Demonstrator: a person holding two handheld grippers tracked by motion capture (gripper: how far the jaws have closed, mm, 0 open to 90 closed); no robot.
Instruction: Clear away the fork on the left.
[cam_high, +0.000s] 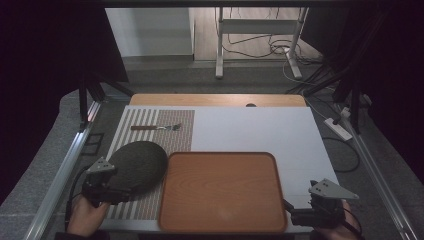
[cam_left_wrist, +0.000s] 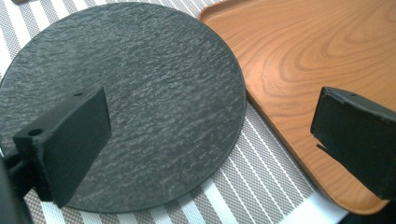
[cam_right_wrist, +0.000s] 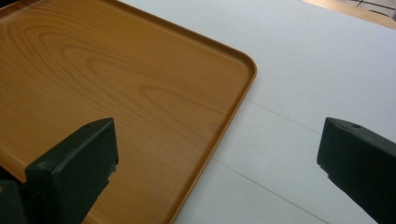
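Both tools gape wide: left tool over the dark slate disc near the bench's front-left corner, right tool beside the wooden tray. The disc looks stiff, heavy, brittle; best gripped at its rim.

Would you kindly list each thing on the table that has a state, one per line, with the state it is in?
Wooden tray: empty, flat on the table.
Dark round plate: empty, flat on the striped placemat, beside the tray.
Fork: lying flat on the placemat, ungripped.
Left gripper: open, holding nothing, over the plate's edge.
Right gripper: open, holding nothing, over the tray's corner.
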